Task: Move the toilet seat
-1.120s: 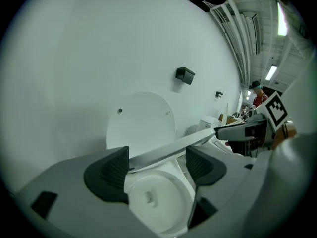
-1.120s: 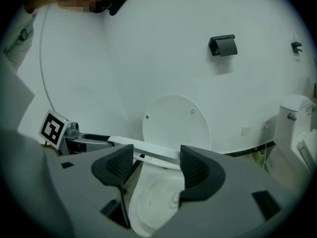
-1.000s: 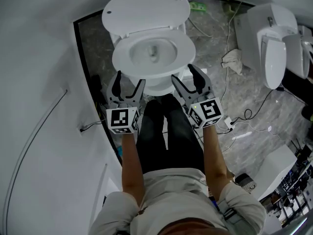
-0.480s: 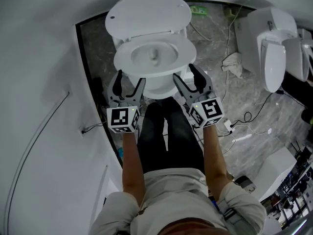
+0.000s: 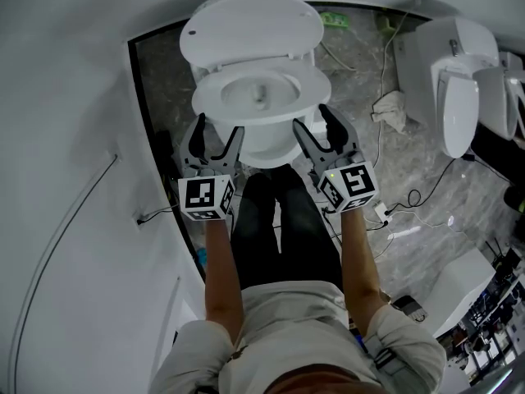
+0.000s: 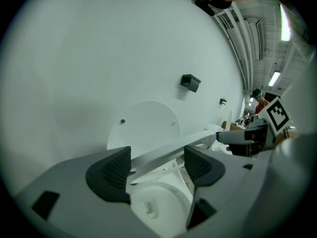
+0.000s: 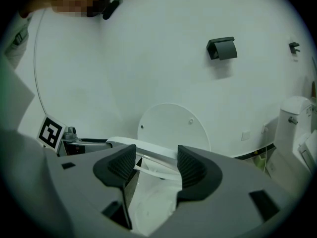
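Your left gripper (image 5: 218,130) and right gripper (image 5: 309,118) are both unclenched, jaws just been narrowing. The toilet seat (image 5: 310,84) crosses both gaps at the tips, lifted slightly off the bowl (image 5: 267,148).

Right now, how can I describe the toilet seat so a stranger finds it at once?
Start at the toilet against the white wall, not the second toilet at right. The toilet seat is the ring over its bowl; the lid behind it is a solid disc.
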